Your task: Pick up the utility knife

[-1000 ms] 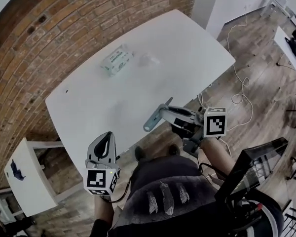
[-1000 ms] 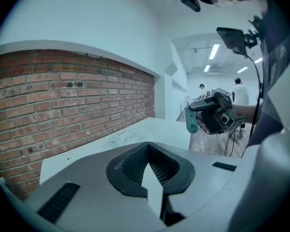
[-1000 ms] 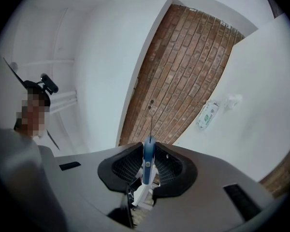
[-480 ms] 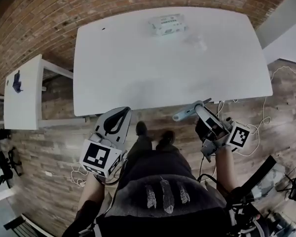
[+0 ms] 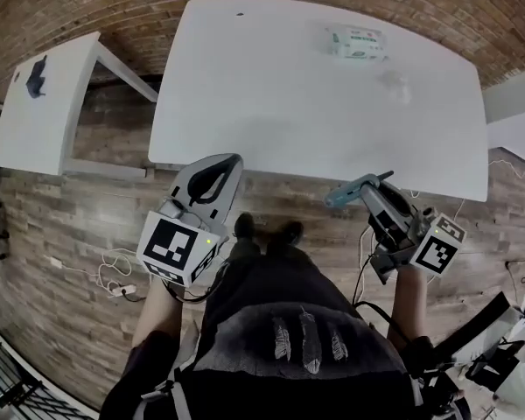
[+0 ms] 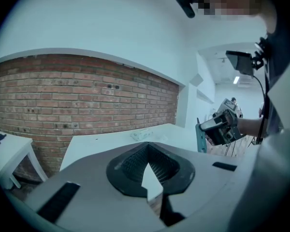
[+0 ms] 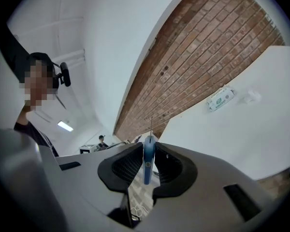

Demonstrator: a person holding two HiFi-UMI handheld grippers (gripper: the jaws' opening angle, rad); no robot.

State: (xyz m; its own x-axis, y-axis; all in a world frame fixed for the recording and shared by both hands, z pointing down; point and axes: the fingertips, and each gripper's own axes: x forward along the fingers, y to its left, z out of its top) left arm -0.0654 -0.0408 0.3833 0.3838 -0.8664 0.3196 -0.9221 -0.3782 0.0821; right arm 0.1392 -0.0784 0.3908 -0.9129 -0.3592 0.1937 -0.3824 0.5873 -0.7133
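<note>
While the person stands at the near edge of the white bench point(image 5: 271, 103), the right hand-held gripper point(image 7: 149, 151) pinches the blue utility knife point(image 7: 148, 166) between its two jaws. The knife sits thin and straight in the grip, and a thin dark tip pokes out past the jaw tips. The knife is up in the air, off the bench, just by the bench's near edge. The left hand-held gripper point(image 6: 148, 148) is pressed together with nothing in it, and it is well apart from the right one. Far ahead of both, near the back of the bench, lies a white packet point(image 5: 357, 42). A small crumpled clear thing point(image 5: 395, 84) lies just beside it.
</note>
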